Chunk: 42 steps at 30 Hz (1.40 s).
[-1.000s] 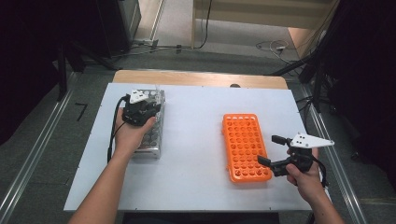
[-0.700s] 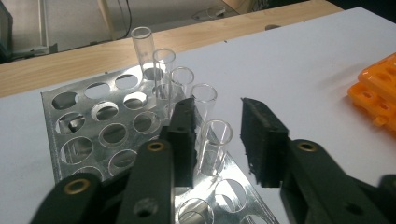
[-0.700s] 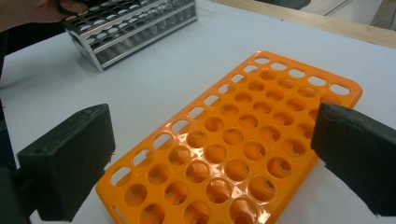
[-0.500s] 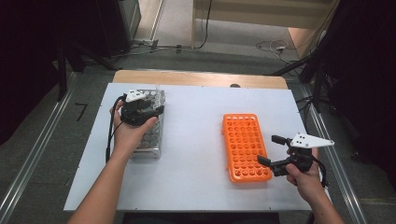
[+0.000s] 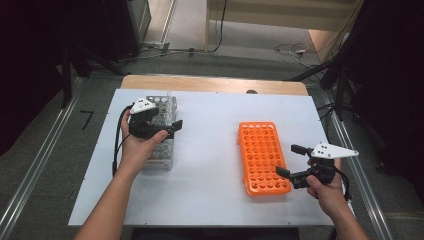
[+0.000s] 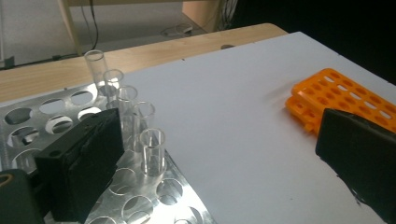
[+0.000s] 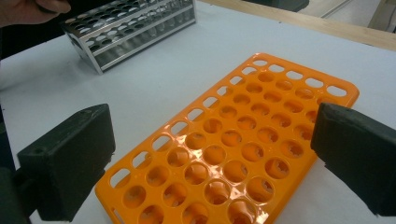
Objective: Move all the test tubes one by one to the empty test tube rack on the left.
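At left of the high view, the left gripper (image 5: 167, 125) hangs over the metal rack (image 5: 165, 150) with five glass tubes (image 6: 152, 150). Its jaws have just been opening, now wide and empty; a second ago they were shut. At right, the right gripper (image 5: 290, 162), wide and empty, flanks one orange rack (image 5: 261, 155).

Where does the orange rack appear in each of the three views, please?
High view: the orange rack lies right of centre on the white table, beside the right gripper.
Left gripper view: at the right edge, partly behind one black jaw.
Right gripper view: it fills the centre, between the jaws.
Shared landmark: the metal rack.
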Motion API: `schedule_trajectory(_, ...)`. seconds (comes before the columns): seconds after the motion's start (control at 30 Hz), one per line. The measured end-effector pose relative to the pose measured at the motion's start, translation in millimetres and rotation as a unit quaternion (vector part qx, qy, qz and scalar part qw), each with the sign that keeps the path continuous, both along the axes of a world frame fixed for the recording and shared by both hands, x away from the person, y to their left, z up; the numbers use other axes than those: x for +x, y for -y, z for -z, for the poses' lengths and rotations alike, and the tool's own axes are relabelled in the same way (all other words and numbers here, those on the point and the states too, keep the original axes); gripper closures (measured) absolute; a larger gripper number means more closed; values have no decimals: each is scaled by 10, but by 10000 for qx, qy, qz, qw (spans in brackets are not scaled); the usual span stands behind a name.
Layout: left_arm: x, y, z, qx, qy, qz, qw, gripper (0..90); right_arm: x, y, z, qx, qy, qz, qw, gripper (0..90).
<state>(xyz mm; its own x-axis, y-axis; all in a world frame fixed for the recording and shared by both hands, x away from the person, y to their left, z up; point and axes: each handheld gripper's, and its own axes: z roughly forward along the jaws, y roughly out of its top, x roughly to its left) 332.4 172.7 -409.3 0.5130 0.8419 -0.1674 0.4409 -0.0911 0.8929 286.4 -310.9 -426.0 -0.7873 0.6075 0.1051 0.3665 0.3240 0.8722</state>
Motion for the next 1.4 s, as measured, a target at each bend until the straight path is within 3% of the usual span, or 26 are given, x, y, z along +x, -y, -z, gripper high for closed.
schedule_trajectory(0.2,-113,5,-37,-119,134,108,9998,0,-2,4,-1,1,5,7,10000,0)
schedule_trajectory(0.77,-481,-28,-11,-113,343,194,9992,0,-2,2,2,-38,24,16,10000,0)
schedule_trajectory(1.4,-862,-269,112,-146,567,181,9981,0,4,0,18,-67,24,48,10000,0)
